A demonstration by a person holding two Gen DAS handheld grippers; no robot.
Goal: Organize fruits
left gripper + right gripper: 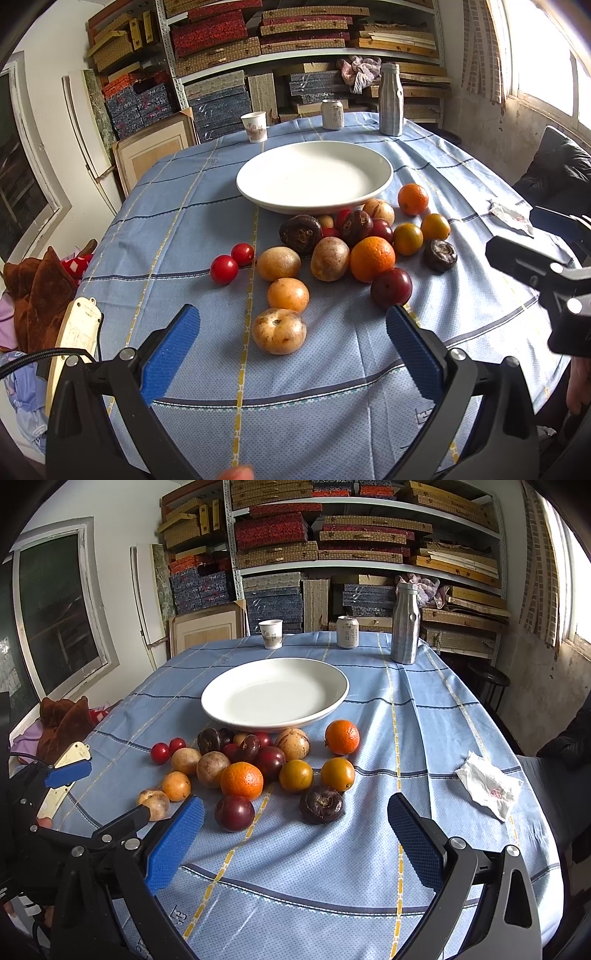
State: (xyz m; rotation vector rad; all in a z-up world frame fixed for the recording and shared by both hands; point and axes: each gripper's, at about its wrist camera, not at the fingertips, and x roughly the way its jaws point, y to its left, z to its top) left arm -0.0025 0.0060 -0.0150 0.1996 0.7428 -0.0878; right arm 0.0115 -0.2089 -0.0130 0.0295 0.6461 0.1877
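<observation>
I hold my left gripper (291, 325) low over the near edge of the blue checked tablecloth (177, 229), its blue-padded fingers (173, 350) spread wide with nothing between them. It points forward along the table, and a pale tan fruit with a dark stem scar (279, 331) lies on the cloth just ahead, in line with the gap but not touched by either pad.

My right gripper (295, 836) hangs at much the same height, level and aimed the same way, jaws also wide and empty. A dark red plum (234, 813) and a wrinkled dark brown fruit (321, 804) sit on the cloth just beyond its tips. From this side the left gripper shows at the left edge, close beside my right one.

The rest of the fruit lies loose in a cluster in front of the white plate (221, 701): a large orange (242, 780), a second orange (342, 737) set a little apart to the right, and two cherry tomatoes (232, 263) off to the left. The plate holds nothing. Behind it stand a paper cup (271, 634), a can (347, 631) and a metal bottle (405, 623). A crumpled tissue (487, 784) lies at the right.
</observation>
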